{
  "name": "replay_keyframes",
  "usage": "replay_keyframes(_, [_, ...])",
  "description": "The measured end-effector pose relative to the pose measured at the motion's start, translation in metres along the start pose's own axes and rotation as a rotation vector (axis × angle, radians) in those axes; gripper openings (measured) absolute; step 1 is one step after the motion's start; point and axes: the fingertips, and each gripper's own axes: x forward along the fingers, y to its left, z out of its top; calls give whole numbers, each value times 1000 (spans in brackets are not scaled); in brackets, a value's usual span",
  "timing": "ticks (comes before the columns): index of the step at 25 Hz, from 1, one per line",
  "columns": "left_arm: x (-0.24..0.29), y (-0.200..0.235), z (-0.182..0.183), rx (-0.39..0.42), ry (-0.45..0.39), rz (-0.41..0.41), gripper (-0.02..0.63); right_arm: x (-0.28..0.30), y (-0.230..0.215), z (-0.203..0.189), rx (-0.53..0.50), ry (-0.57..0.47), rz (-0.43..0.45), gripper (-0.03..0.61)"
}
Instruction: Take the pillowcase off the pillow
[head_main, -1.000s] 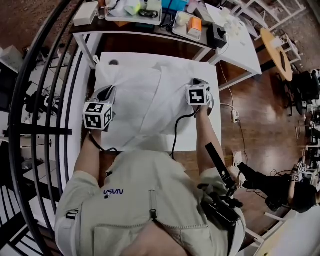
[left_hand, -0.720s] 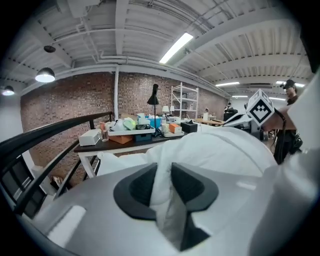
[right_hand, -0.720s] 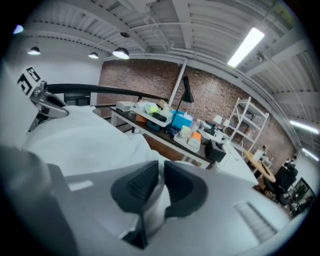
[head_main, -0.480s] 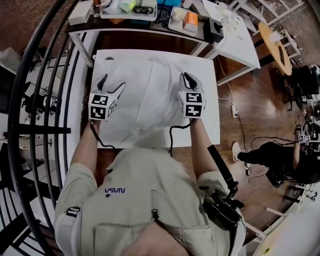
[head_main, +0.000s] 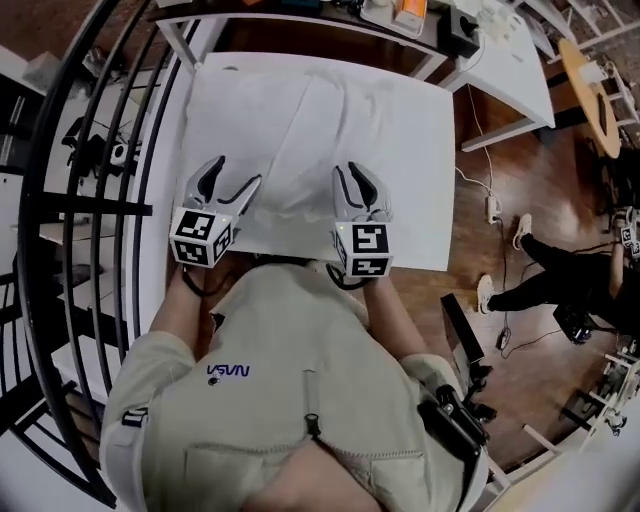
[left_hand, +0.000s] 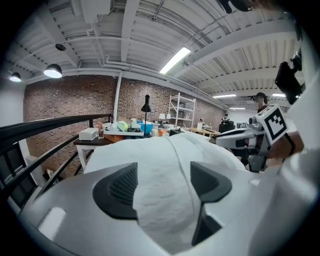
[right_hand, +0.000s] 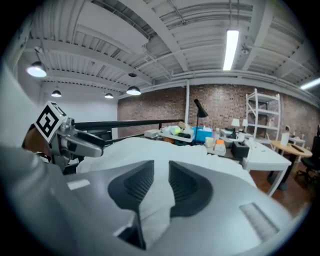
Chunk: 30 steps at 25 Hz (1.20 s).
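The pillow (head_main: 320, 130), seemingly not yet out of its pillowcase (head_main: 300, 200), lies on the white worktop (head_main: 432, 215). At its 7 o'clock the left tool (head_main: 237, 172) has just swung its jaws wide, holding nothing. At 5 o'clock the right tool (head_main: 352, 172) has been opening too — narrow, a cloth fold loose between its jaws. Both sit at the near edge, likely to regrip the case's hem.
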Motion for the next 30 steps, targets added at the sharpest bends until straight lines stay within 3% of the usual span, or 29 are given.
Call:
replay_keyframes(1, [-3,-4,-2,1,-4,27,309,-3,8,-7,0,6,27,99])
replay_keyframes(2, [-10,-5,-4,6,-4,66,220,-6,19,-15,7,12,60,109])
replay_keyframes(3, [-20,-5,-7,16,2,109,75,-9,33,-23,18,20,99,112])
replay_keyframes(4, [-30,-7,-11,30,11,144,6,-12,45,-32,30,31,138,112])
replay_keyframes(9, [-45,-20,-33,177,60,237,6,-20,70,-63,41,91,223,112])
replay_keyframes(12, [-41,-17,-49,228,94,218,26,-18,81,-74,54,128,226,112])
replay_keyframes(13, [-36,-17,-55,235,112,189,105,-16,83,-78,60,144,222,112])
replay_keyframes(16, [-23,-22,-74,238,176,87,252,-8,87,-91,93,201,202,118])
replay_keyframes(20, [-12,-15,-95,261,244,25,308,10,103,-98,114,258,186,161])
replay_keyframes(23, [4,-12,-116,301,305,-8,301,22,109,-99,83,287,157,166])
replay_keyframes(26, [14,-10,-120,318,328,-31,221,28,107,-100,19,324,97,153])
replay_keyframes(29, [13,-11,-116,352,320,-25,124,27,100,-97,-32,334,23,31])
replay_keyframes(30, [11,-12,-112,354,306,-24,100,25,97,-96,-32,330,10,17])
